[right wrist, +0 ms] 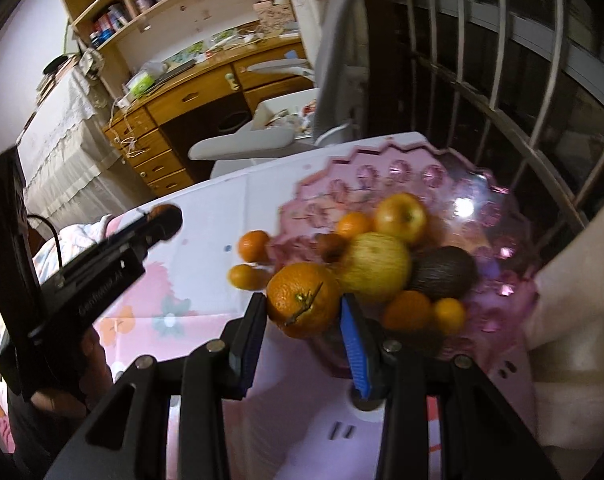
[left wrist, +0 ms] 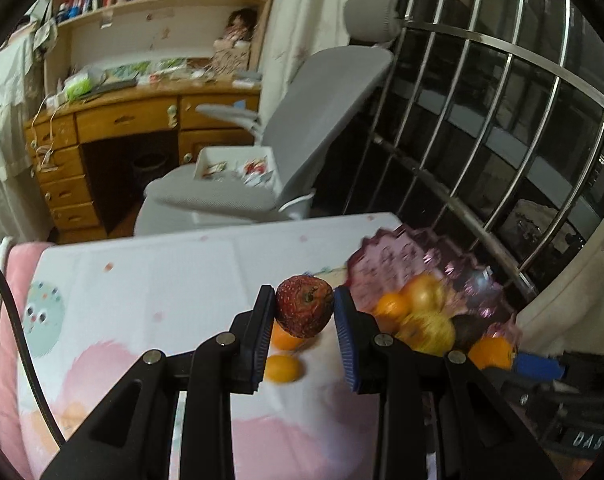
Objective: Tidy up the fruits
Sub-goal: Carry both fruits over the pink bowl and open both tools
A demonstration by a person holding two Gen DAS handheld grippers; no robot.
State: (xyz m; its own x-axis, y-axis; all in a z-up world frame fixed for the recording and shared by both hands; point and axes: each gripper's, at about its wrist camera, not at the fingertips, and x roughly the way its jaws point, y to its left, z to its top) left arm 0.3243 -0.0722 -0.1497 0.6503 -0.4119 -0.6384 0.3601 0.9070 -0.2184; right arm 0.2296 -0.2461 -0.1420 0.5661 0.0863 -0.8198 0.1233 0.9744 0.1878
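So the pink scalloped glass bowl (right wrist: pixel 497 240) sits at the far right corner of the white floral-print table (right wrist: pixel 206 280), and it's pretty loaded: a yellow-green apple (right wrist: pixel 375 266) in the middle, a smaller yellow-red apple (right wrist: pixel 399 216) at its 12 o'clock, a small mandarin (right wrist: pixel 353 225) at about 11, a dark brown avocado (right wrist: pixel 441 272) at 3, and two more small oranges (right wrist: pixel 407 310) down at 5 near the front rim. The right gripper (right wrist: pixel 303 312) has its blue-padded jaws clamped on a big orange with a bit of stem (right wrist: pixel 303 300), held right at the bowl's near-left edge, roughly 8 o'clock from the big apple. The left gripper (left wrist: pixel 305 306) is pinching a wrinkly dark red fruit (left wrist: pixel 305 306) between its pads, up off the table and just left of the bowl, at around 9 o'clock from it. Two loose mandarins (right wrist: pixel 254 246) are lying on the table outside the bowl, close to its left rim, sitting under and behind the red fruit from the left camera's angle. Off at 12 o'clock past the table there's a grey office chair (left wrist: pixel 302 120) with a white tray of stuff on its seat, then a wooden desk with bookshelves (left wrist: pixel 142 112) further back at 10. Metal window bars (left wrist: pixel 501 100) run along the right side behind the bowl.
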